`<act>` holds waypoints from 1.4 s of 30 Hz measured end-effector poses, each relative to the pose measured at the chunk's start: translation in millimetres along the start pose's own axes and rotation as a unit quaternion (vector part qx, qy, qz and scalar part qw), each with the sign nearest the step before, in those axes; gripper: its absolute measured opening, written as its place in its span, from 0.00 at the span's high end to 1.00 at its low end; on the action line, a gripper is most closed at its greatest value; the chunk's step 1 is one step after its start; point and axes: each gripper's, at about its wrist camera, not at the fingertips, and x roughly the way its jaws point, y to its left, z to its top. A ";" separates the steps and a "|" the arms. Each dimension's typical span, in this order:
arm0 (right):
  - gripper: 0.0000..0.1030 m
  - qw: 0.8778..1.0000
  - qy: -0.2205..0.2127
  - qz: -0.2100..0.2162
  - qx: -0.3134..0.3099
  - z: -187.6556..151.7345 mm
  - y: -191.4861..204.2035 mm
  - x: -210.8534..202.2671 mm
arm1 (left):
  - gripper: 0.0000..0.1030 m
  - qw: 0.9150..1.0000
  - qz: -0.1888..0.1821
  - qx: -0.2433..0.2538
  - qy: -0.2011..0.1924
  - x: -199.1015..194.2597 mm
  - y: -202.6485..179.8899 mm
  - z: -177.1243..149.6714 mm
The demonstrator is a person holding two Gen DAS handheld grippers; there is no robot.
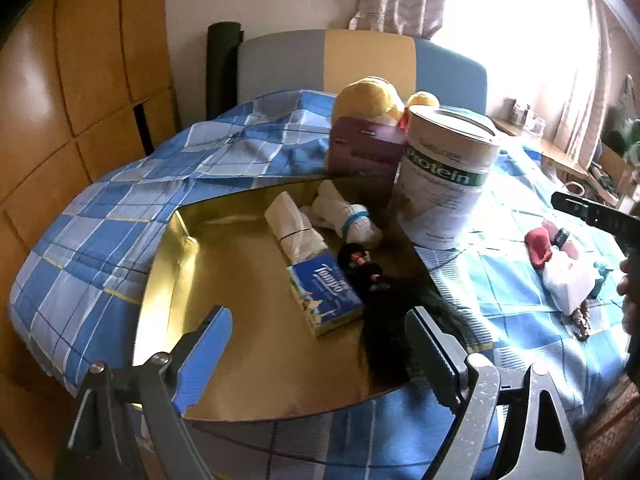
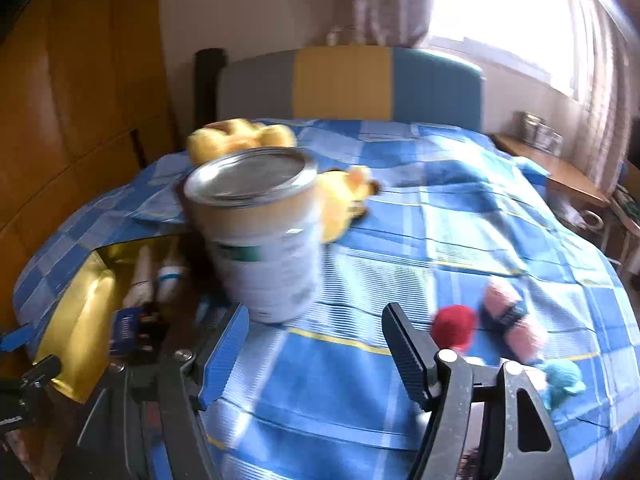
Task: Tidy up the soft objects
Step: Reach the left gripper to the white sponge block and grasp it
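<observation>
Left wrist view: we look forward and down along the left gripper [image 1: 320,344], whose jaws frame the lower edge, onto a gold tray [image 1: 224,264] lying close below on the bed [image 1: 100,220]. The headboard [image 1: 360,64] and the window [image 1: 520,32] close the far field.

Right wrist view: we look forward and down along the right gripper [image 2: 316,344] from a station further right, over open bedspread; this picture is blurred.

Shared field: we find in both views the protein tin [image 1: 448,184] [image 2: 260,240], the yellow plush toy [image 1: 372,98] [image 2: 240,136], the tray [image 2: 72,312], the red ball [image 1: 538,246] [image 2: 454,326] and the headboard [image 2: 344,84]. The tin stands near the middle of the right view and right of centre in the left view.
</observation>
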 end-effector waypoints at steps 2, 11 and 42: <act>0.32 1.000 -0.002 -0.015 0.014 -1.2 -17.8 -3.1 | 0.14 1.000 -0.003 0.008 0.000 -0.1 -5.5 0.8; 0.32 0.994 -0.015 -0.084 0.074 -7.0 -90.5 -17.2 | 0.14 0.999 -0.020 0.042 -0.004 -2.1 -30.9 4.1; 0.32 0.902 -0.018 -0.122 0.413 -68.2 -248.2 -30.5 | 0.14 0.951 -0.199 0.237 0.008 25.3 -217.2 10.0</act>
